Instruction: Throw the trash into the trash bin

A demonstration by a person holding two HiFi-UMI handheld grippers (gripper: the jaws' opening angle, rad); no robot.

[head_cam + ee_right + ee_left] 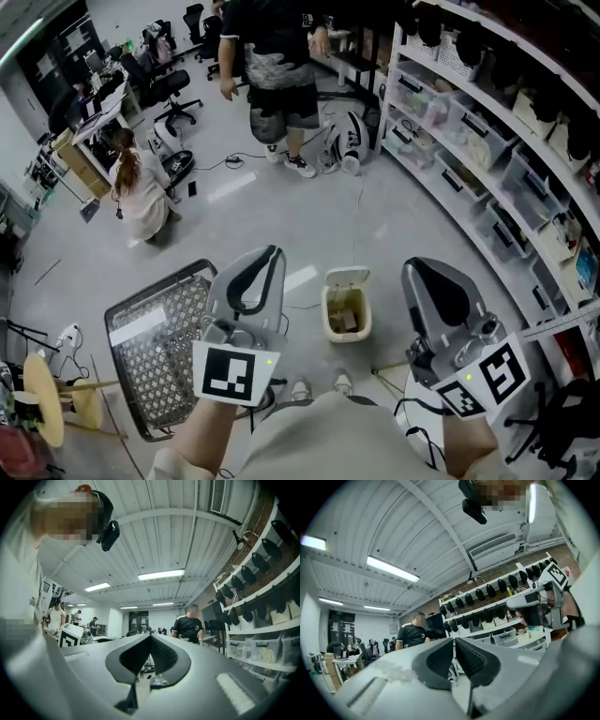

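Note:
On the grey floor just ahead of my feet stands a small cream trash bin [327, 317] with its lid tipped back; brown trash [346, 320] lies inside it. My left gripper [273, 251] is held up to the bin's left, jaws shut with nothing between them. In the left gripper view the left gripper [453, 639] points level at the shelves. To the bin's right my right gripper [418, 265] is raised, and in the right gripper view the right gripper [150, 635] has its tips together and empty.
A tipped wire basket [157, 339] lies left of the bin. Shelving with plastic boxes [487, 141] runs along the right. One person [277, 75] stands ahead, another [139, 186] crouches at the left. A wooden stool [42, 401] is at the lower left.

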